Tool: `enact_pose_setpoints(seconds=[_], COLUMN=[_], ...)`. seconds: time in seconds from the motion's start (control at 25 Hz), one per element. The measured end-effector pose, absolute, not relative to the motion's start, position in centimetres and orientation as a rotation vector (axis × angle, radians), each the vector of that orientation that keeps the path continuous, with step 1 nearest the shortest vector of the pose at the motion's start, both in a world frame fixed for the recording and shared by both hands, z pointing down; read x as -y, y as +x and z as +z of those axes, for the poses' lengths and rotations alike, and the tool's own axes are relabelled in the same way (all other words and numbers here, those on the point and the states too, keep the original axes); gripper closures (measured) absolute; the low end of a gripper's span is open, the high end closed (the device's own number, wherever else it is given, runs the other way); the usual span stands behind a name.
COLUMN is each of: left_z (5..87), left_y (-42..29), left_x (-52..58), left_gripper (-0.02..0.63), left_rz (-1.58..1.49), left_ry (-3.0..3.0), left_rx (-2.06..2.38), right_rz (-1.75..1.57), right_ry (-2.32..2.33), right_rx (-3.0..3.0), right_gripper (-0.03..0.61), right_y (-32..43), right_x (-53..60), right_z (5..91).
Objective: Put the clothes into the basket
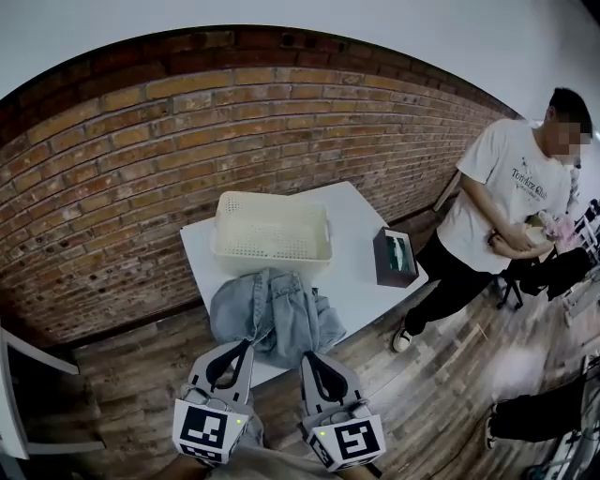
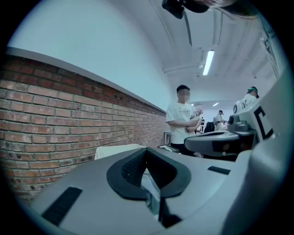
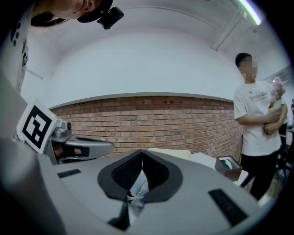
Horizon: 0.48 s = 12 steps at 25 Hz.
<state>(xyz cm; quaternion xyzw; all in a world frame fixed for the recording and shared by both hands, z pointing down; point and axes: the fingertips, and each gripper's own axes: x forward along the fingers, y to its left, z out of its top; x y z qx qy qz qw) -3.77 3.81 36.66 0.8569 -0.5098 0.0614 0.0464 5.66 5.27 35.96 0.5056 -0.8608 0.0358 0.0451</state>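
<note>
Both left gripper [image 1: 244, 349] and right gripper [image 1: 310, 358], jaws pressed together, empty, hide part of the denim clothes [image 1: 274, 314].

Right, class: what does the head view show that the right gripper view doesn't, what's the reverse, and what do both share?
Head view only: the square-marker cube on the right gripper, and the whole blue denim garment lying on the white table. Right gripper view only: the ceiling strip light, the black head-mounted camera, and that gripper's shut jaws up close. Both: the red brick wall, the cream perforated plastic basket, the dark open box, the bystander in a white T-shirt and the left gripper.
</note>
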Motion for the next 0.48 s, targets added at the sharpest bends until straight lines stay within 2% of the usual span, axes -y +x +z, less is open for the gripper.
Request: enact_pose_setpoints(seconds=[0.48], left_z=[39.5], left_y=[-4.9], left_x=[4.2], left_gripper=[0.611], left_rz=[0.277], left_ry=[2.611], left_rx=[1.387], right_rz=[0.215], right_ry=[1.589], right_rx=[2.556], right_gripper=[0.571], right_y=[3.4], right_x=[2.8], right_z=[38.6])
